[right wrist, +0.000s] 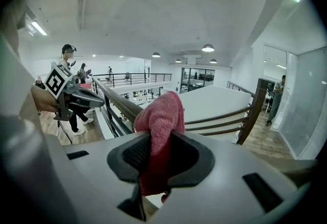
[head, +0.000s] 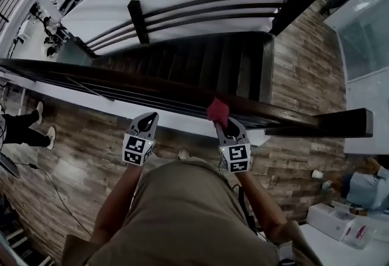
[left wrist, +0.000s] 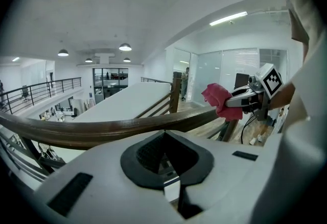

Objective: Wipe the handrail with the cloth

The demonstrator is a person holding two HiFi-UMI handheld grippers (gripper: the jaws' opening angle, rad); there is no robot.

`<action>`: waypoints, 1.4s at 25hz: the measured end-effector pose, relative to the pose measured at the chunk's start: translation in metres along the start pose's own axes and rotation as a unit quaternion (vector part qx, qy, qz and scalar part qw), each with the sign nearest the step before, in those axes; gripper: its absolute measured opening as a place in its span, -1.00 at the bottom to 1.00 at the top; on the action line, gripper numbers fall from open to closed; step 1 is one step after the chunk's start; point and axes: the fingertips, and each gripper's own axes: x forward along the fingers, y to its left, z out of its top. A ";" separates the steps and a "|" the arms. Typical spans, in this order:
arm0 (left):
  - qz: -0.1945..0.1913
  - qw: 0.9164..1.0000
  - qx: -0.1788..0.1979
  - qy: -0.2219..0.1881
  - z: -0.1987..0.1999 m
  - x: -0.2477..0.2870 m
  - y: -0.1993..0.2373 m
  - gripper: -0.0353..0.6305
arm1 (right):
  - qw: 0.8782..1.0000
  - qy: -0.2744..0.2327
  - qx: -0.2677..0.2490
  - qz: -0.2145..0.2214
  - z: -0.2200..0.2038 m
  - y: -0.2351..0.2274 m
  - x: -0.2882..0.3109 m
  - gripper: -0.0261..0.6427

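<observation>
The dark wooden handrail (head: pixel 121 79) crosses the head view from left to right, just beyond both grippers. My right gripper (head: pixel 223 128) is shut on a red cloth (head: pixel 217 111), which bunches up past the jaws and sits at the rail's near side. In the right gripper view the cloth (right wrist: pixel 161 115) is pinched between the black pads, with the handrail (right wrist: pixel 120 100) behind it. My left gripper (head: pixel 149 119) hovers short of the rail to the left, jaws together and holding nothing. In the left gripper view, the handrail (left wrist: pixel 102 128) curves across and the cloth (left wrist: pixel 222 100) touches it at right.
Beyond the rail a dark staircase (head: pixel 200 61) drops away, with a second railing (head: pixel 200 13) on its far side. A person's legs (head: pixel 24 125) stand on the wood floor at left, near a cable (head: pixel 55 189). White boxes (head: pixel 340 225) lie at lower right.
</observation>
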 end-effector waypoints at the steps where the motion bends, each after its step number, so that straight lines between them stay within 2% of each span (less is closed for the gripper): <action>1: -0.001 1.000 -0.004 -0.002 -0.002 -0.004 0.005 -0.85 | 1.000 -0.003 0.001 -0.002 0.003 0.006 0.001 -0.64; 5: -0.013 1.000 -0.008 -0.010 -0.009 -0.012 0.024 -0.85 | 1.000 -0.012 -0.003 -0.011 0.012 0.029 0.010 -0.64; 9: -0.037 0.999 0.006 -0.011 -0.011 -0.018 0.043 -0.85 | 0.999 -0.018 0.007 -0.034 0.018 0.047 0.019 -0.64; 15: -0.051 0.998 0.027 -0.012 -0.010 -0.040 0.087 -0.85 | 0.997 -0.018 0.028 -0.065 0.031 0.081 0.031 -0.64; 21: -0.063 0.998 0.019 -0.017 -0.015 -0.071 0.115 -0.85 | 0.996 -0.017 0.026 -0.079 0.047 0.122 0.029 -0.64; 28: -0.118 0.993 0.009 -0.018 -0.048 -0.130 0.125 -0.85 | 0.994 -0.007 0.022 -0.111 0.053 0.195 0.016 -0.64; 35: -0.192 0.981 0.030 -0.015 -0.073 -0.174 0.124 -0.85 | 0.989 0.008 0.010 -0.149 0.061 0.267 -0.012 -0.64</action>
